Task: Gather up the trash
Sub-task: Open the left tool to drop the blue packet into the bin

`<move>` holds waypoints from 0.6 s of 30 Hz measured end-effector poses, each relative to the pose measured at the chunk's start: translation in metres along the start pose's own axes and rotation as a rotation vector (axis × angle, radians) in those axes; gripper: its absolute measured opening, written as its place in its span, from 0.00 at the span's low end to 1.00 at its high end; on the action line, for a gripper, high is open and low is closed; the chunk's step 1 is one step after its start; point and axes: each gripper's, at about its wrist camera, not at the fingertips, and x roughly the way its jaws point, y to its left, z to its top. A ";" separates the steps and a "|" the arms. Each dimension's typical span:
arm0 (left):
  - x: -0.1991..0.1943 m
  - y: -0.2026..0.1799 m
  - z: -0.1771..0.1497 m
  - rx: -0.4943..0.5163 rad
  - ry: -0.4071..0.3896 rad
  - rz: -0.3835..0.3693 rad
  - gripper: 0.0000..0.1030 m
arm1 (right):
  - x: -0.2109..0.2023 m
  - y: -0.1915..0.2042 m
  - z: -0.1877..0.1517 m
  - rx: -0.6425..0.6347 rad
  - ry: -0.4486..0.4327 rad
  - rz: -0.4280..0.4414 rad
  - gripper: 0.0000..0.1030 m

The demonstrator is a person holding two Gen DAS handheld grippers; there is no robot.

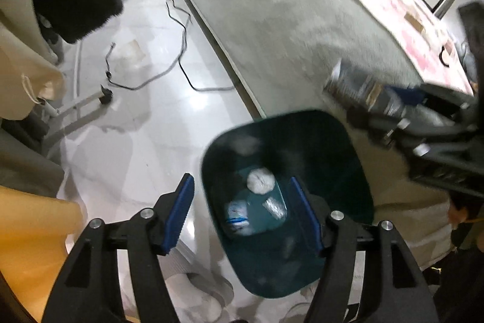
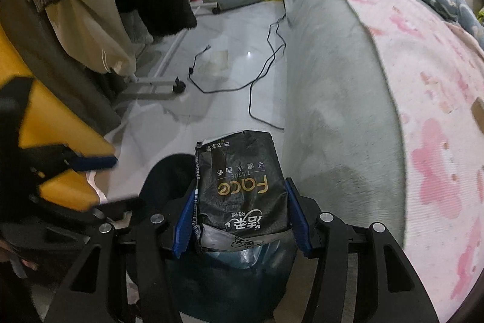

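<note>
A dark teal trash bin (image 1: 332, 141) stands on the floor beside the bed. It holds a crumpled white ball (image 1: 260, 179) and a few wrappers (image 1: 237, 212). My left gripper (image 1: 245, 208) hangs open over the bin's mouth with nothing between its blue pads. My right gripper (image 2: 242, 220) is shut on a crumpled black tissue pack (image 2: 242, 180), held above the bin's rim (image 2: 169, 171). The left wrist view shows that pack (image 1: 363, 93) coming in from the right, above the bin. One blue fingertip (image 2: 93, 163) of the left gripper shows in the right wrist view.
A bed with a grey cover (image 1: 272, 20) and a pink sheet (image 2: 423, 111) fills the right side. Black cables (image 2: 260, 71) trail over the white tile floor. A wheeled clothes rack (image 2: 157, 87) with hanging garments and a yellow cloth (image 1: 27, 232) stand at the left.
</note>
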 end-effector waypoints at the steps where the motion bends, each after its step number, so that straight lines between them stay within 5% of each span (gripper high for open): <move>1: -0.005 0.003 0.001 -0.003 -0.018 0.002 0.66 | 0.003 0.000 -0.001 -0.001 0.009 -0.001 0.54; 18: -0.073 0.002 0.017 0.055 -0.212 0.042 0.70 | 0.071 0.013 -0.034 -0.038 0.215 -0.030 0.54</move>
